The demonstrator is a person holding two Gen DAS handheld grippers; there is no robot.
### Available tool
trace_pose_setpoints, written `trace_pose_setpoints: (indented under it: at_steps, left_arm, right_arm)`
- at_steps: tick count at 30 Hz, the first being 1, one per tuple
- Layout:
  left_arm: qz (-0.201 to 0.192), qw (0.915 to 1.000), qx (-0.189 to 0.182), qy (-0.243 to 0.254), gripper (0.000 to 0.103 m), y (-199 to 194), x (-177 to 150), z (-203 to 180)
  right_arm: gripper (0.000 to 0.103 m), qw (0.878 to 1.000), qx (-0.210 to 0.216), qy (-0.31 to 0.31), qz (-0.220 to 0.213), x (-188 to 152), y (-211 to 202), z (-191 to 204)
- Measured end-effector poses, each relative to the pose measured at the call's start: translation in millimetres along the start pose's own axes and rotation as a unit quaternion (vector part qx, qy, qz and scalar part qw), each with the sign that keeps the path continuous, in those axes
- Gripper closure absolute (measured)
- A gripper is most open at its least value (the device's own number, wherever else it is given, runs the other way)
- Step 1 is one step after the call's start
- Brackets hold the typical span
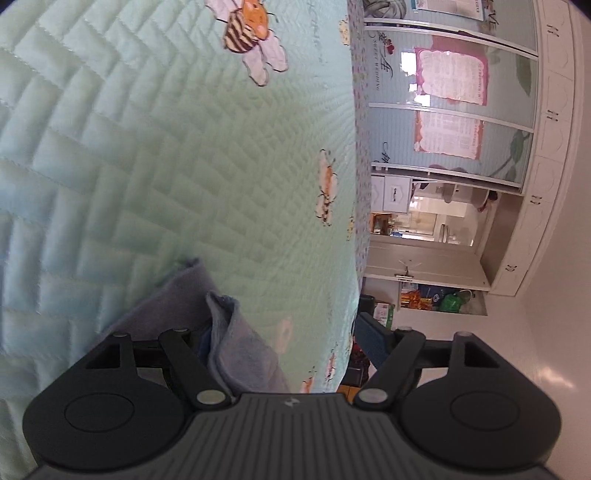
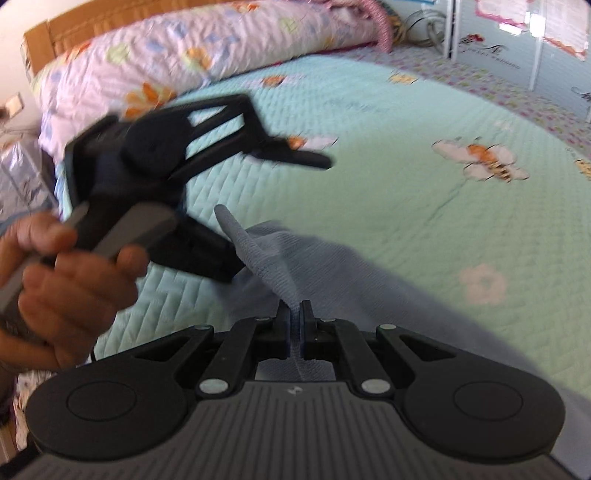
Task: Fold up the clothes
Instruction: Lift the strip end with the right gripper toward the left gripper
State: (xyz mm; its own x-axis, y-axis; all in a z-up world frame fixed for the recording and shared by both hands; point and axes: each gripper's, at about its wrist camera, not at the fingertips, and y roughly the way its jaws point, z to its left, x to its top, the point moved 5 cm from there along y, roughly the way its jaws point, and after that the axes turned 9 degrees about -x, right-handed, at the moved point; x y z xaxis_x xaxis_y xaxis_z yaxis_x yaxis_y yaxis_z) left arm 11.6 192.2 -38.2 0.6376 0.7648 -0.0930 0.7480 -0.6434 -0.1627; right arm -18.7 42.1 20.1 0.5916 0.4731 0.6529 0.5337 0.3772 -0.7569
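The right tool [image 2: 294, 325], a black two-finger device seen from its own wrist camera, has its jaws pressed together on a pinch of soft grey-blue knitted garment [image 2: 332, 280], with a narrow strip of the cloth showing between the blue pads and a twisted peak of fabric rising just beyond the fingertips. The rest of that garment spreads away to the right and toward the camera, lying on the bed's pale mint-green quilted bedspread [image 2: 388, 155], which is stitched in a herringbone pattern and printed with bees and flowers. To the left in the same view, a person's bare hand [image 2: 70, 280] grips the grey handle of the left tool [image 2: 284, 214], whose black fingers stand wide apart; the upper finger reaches out over the bedspread and the lower one lies just beside the raised peak of cloth, though motion blur hides whether it touches it. From the left wrist view, that left tool [image 1: 275, 332] is spread wide, and a folded edge of the grey-blue garment [image 1: 236, 339] lies between its fingers, nearer the left one, with no pad pressing on it. The view is rolled on its side, so the bedspread [image 1: 166, 166] fills the left and the room stands sideways on the right. At the head of the bed, a pink-and-white floral quilted pillow [image 2: 192, 48] rests against a wooden headboard [image 2: 92, 22]. Past the bed's far edge stand light blue sliding wardrobe doors [image 1: 454, 92] with pink-bordered paper notices stuck to them.
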Motion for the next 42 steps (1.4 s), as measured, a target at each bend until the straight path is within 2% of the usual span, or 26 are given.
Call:
trace_pose_setpoints:
  at_steps: [2, 6, 11, 16, 18, 19, 20, 22, 23, 25, 30, 34, 42]
  left_arm:
    - [0.001, 0.9999, -0.011, 0.002, 0.026, -4, 2, 3]
    - [0.018, 0.9990, 0.002, 0.040, 0.026, -2, 2, -4]
    - [0.030, 0.9967, 0.017, 0.073, 0.025, -2, -1, -8]
    - [0.053, 0.9881, 0.057, 0.132, 0.027, 1, -4, -11]
    - [0.060, 0.9819, 0.081, 0.160, 0.031, 7, -7, -14]
    - [0.063, 0.9782, 0.094, 0.174, 0.043, 9, -8, -16]
    - [0.067, 0.9743, 0.105, 0.188, 0.062, 12, -9, -17]
    - [0.071, 0.9701, 0.124, 0.196, 0.082, 15, -8, -15]
    - [0.071, 0.9684, 0.130, 0.201, 0.089, 15, -7, -14]
    - [0.069, 0.9665, 0.131, 0.210, 0.095, 14, -6, -14]
    - [0.050, 0.9590, 0.135, 0.244, 0.099, 9, -7, -26]
    - [0.035, 0.9579, 0.131, 0.253, 0.099, 4, 0, -37]
    - [0.030, 0.9553, 0.167, 0.242, 0.099, -4, 11, -16]
  right_arm:
    - [0.098, 1.000, 0.002, -0.015, 0.011, -7, 8, 11]
    - [0.098, 0.999, -0.001, -0.038, 0.029, -16, 20, 20]
    - [0.098, 0.997, -0.004, -0.069, 0.037, -9, 23, 26]
    - [0.098, 0.995, -0.010, -0.098, 0.036, -10, 24, 32]
    - [0.098, 0.994, -0.011, -0.100, 0.031, -13, 21, 32]
    - [0.098, 0.995, -0.011, -0.099, 0.029, -13, 20, 32]
    - [0.098, 0.995, -0.012, -0.098, 0.028, -14, 20, 32]
    - [0.098, 0.995, -0.013, -0.094, 0.027, -13, 19, 31]
    - [0.098, 0.995, -0.013, -0.092, 0.026, -12, 19, 30]
    - [0.098, 0.996, -0.015, -0.090, 0.023, -11, 17, 30]
    - [0.098, 0.996, -0.018, -0.081, 0.013, -9, 14, 29]
    - [0.098, 0.997, -0.016, -0.074, 0.005, -3, 12, 30]
    - [0.098, 0.996, -0.008, -0.082, 0.019, -6, 19, 36]
